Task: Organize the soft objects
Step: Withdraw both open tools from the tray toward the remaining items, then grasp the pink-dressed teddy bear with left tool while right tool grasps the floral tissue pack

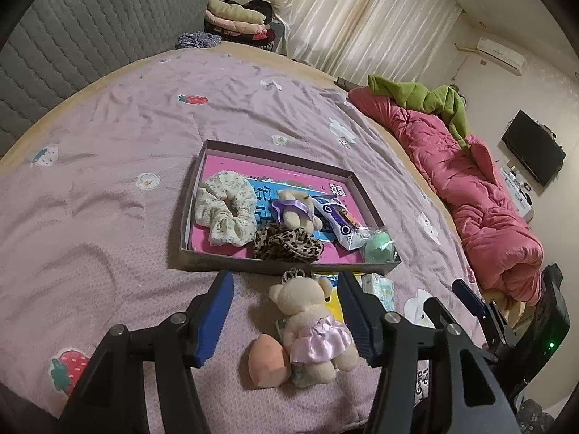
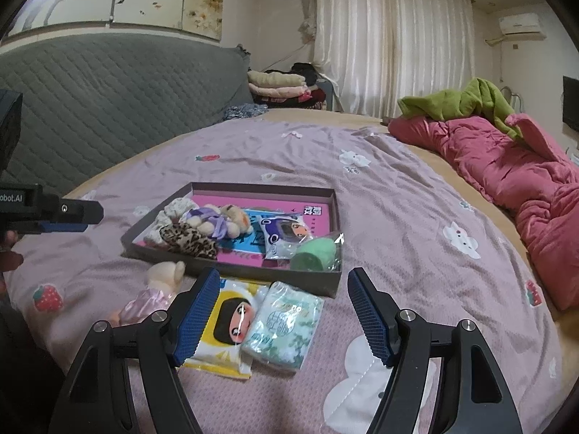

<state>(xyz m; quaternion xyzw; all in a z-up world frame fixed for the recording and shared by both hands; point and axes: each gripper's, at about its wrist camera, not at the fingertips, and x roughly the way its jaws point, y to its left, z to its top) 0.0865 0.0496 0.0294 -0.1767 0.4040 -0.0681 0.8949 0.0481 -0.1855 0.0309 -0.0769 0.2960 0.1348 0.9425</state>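
Note:
A shallow box tray [image 1: 188, 217] on the lilac bedspread holds a floral scrunchie [image 1: 224, 209], a leopard scrunchie [image 1: 286, 244], a small bear with a purple ribbon [image 1: 296, 213], a tissue packet [image 1: 336, 222] and a bagged green sponge [image 1: 378, 247]. In front of the tray lie a cream bear in a pink dress [image 1: 311, 322] and a peach sponge [image 1: 269, 361]. My left gripper [image 1: 286, 289] hangs open over that bear, its pads clear of it. My right gripper [image 2: 282, 289] stands open above a yellow wipes packet [image 2: 224, 329] and a green tissue pack [image 2: 286, 325].
A pink quilt [image 2: 506, 166] with a green garment [image 2: 466, 103] lies along the bed's right side. The grey quilted headboard [image 2: 108, 97] rises at the far left, folded clothes [image 2: 278, 86] beside it. The left gripper [image 2: 61, 220] shows at the right wrist view's left edge.

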